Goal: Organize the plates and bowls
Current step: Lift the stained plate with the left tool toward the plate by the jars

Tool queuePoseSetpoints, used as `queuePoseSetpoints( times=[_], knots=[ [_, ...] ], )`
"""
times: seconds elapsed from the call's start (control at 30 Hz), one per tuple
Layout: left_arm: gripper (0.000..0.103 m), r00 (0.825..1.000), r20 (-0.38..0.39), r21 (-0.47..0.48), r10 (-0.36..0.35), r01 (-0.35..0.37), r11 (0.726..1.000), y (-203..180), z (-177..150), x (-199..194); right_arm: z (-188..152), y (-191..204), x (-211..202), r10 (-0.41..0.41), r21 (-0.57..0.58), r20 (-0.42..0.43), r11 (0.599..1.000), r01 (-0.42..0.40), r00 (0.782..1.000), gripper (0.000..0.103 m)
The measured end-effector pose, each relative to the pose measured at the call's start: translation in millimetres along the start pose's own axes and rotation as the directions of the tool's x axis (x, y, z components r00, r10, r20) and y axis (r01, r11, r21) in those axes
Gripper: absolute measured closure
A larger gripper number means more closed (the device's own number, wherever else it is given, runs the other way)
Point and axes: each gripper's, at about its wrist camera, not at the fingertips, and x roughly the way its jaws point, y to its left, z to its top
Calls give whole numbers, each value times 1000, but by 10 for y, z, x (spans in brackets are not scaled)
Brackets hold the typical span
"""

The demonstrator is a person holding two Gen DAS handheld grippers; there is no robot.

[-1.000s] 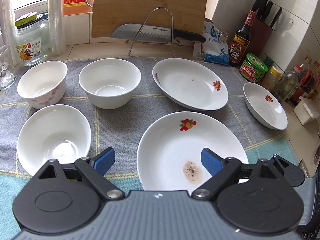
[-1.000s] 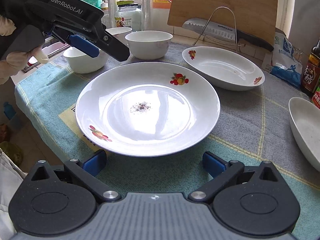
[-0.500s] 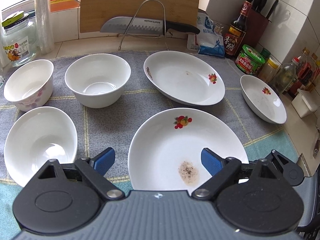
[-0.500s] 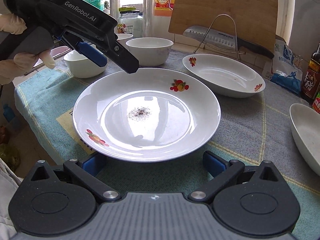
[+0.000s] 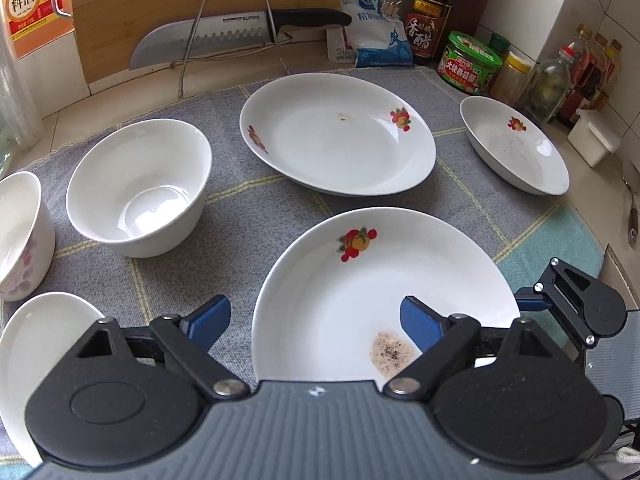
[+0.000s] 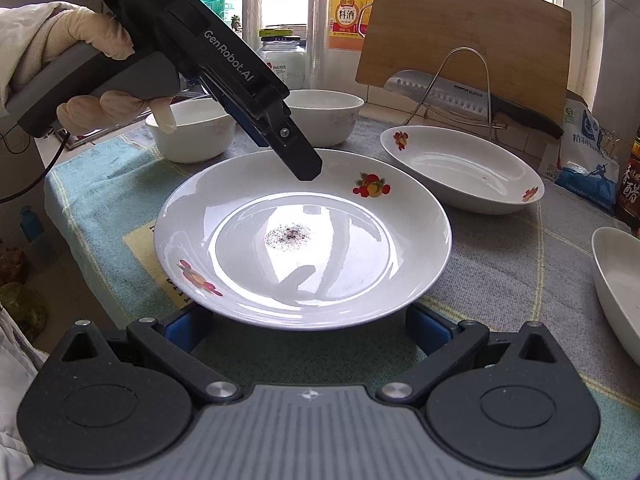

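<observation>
A large white plate [image 5: 380, 280] with fruit prints and a dark speck stain lies on the grey cloth [image 5: 260, 220]. My left gripper [image 5: 314, 322] straddles its left rim, one blue pad over the cloth and one over the plate. Its jaws are closing, and the pads do not press the rim. In the right wrist view the left gripper [image 6: 302, 166] hangs over the plate's [image 6: 304, 236] far rim, held by a gloved hand [image 6: 92, 40]. My right gripper [image 6: 308, 328] stands open at the plate's near edge. Three bowls [image 5: 140, 188] [image 5: 20, 236] [image 5: 40, 360] stand to the left.
A second fruit-print plate [image 5: 340, 136] and a smaller dish [image 5: 516, 152] lie behind and to the right. A knife [image 5: 224, 32] on a wire rack, a cutting board [image 5: 180, 0], bottles and jars [image 5: 468, 62] line the back. The counter edge drops off at left [image 6: 60, 208].
The left gripper has moved right and rolled, coming down over the speckled plate's rim, and its jaws have narrowed slightly. The right gripper has stayed at the plate's near edge.
</observation>
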Motion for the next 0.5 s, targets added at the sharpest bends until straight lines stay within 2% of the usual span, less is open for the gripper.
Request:
queuePoseSetpoints(
  times=[0.13,0.2,0.5],
  knots=[
    [13,999,-33,37,-14,15,999,20,74,90,19,-12,17,10,-8,-8,1000,-11,1000,0],
    [21,998,-56,47,-24,27,999,31,91,134,26,-13,23,11,-9,-11,1000,-11,1000,0],
    [35,983,-155,76,-101,114,991,76,178,280,52,-26,39,22,-25,-27,999,-22,999,0]
  ],
)
